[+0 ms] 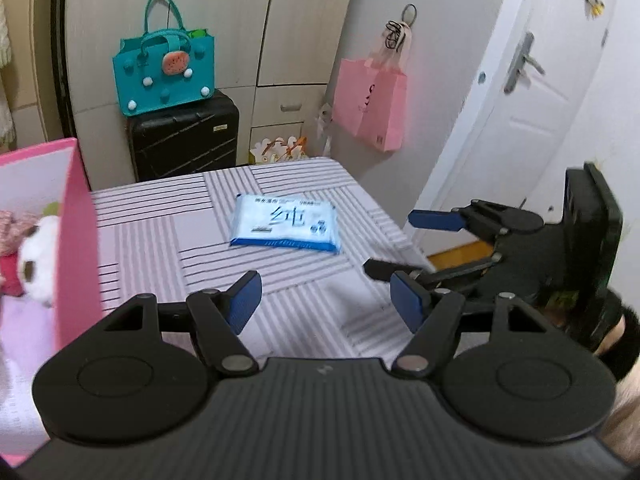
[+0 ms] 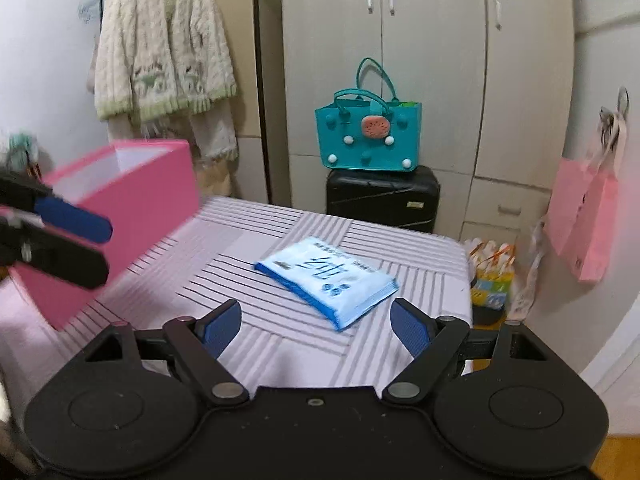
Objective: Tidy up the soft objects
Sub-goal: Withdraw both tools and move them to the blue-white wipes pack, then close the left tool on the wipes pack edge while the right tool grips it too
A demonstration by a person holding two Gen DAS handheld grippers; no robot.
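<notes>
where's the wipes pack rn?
The wipes pack lies flat on the striped bedcover, centre of both wrist views, just ahead of the open right claw and right of the pink box.

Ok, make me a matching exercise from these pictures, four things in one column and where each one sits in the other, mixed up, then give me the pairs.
Things:
1. wet wipes pack
2. teal bag
3. pink paper bag
4. plush toys

Places:
A. inside the pink box
B. flat on the striped bedspread
C. on top of the black suitcase
D. hanging on the wall by the door

Pairs: 1-B, 2-C, 3-D, 4-A
</notes>
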